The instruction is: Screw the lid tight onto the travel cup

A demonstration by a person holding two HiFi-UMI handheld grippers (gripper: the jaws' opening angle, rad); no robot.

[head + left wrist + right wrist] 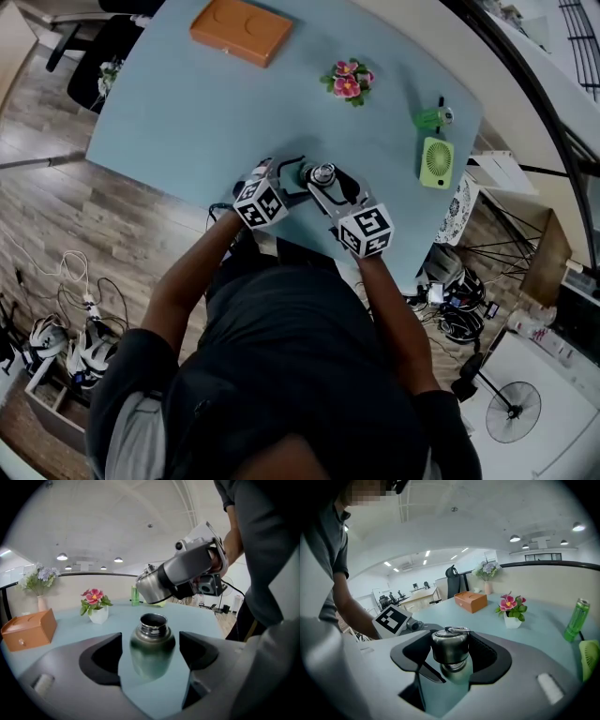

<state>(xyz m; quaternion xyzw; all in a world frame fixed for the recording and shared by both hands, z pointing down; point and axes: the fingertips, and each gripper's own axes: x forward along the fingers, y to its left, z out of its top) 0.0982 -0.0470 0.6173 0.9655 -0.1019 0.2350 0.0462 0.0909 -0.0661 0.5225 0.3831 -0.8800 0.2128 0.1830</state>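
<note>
Two claws meet low-centre in the head view, left gripper [289, 174] and right gripper [326, 186], over a pale blue table [187, 103] on wood flooring [94, 234]. Left gripper view: jaws spread, clear of the open-mouthed dark green steel travel cup [152, 648], centre frame. Right gripper view: jaws pinch the steel lid [450, 646] above the cup's neck; seating and tightening remain

Soft, even indoor light
Your gripper views warp into black corners; ceiling lamps [61, 556] glow overhead, the lid [450, 645] catches mild glare, and your head view looks dimmer.
</note>
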